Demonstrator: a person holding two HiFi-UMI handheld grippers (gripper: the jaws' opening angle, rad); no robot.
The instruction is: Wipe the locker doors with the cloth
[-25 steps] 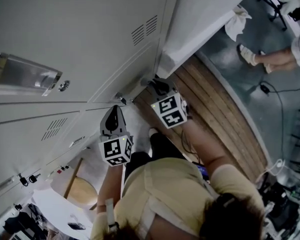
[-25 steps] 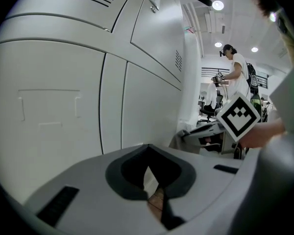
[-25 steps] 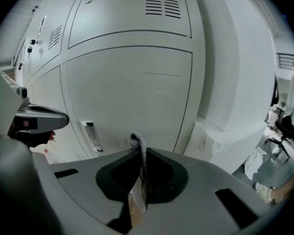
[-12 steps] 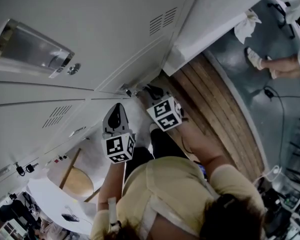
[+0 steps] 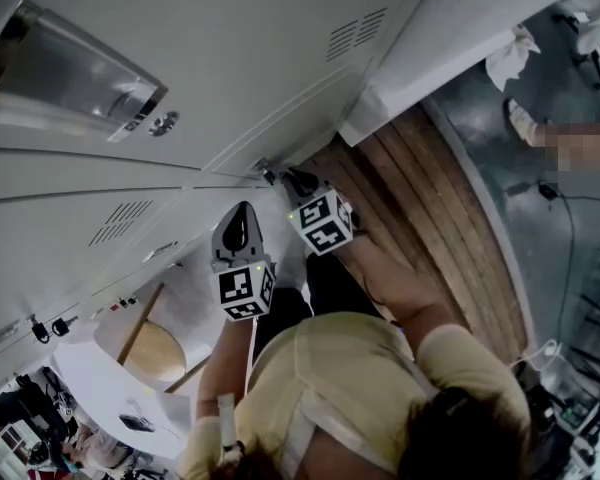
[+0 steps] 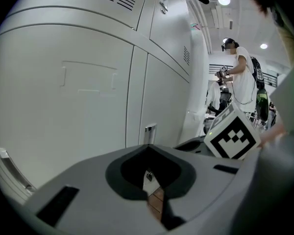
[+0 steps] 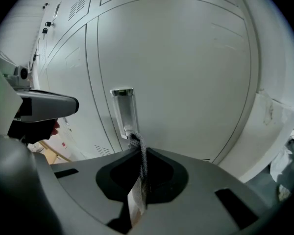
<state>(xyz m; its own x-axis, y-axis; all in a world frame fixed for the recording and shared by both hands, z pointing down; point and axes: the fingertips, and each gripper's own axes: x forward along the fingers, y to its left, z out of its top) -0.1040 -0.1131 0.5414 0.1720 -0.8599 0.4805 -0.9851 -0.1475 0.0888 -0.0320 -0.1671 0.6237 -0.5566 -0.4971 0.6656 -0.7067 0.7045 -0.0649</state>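
- The right gripper (image 7: 139, 182) is clenched on the cloth (image 7: 141, 163), a thin grey strip standing up between its jaws.
- The cloth's top end shows just before the handle recess (image 7: 123, 106) of a locker door (image 7: 186, 53) (contact with the door cannot be told).
- The left gripper (image 6: 151, 192) has its jaws together with nothing between them, left of the right gripper and near the doors.
- A wooden floor (image 5: 430, 218) lies to the right of the lockers.

Smooth matt-painted metal locker doors (image 5: 230, 58), woven grey cloth (image 7: 142, 160), wooden plank floor (image 5: 430, 198).
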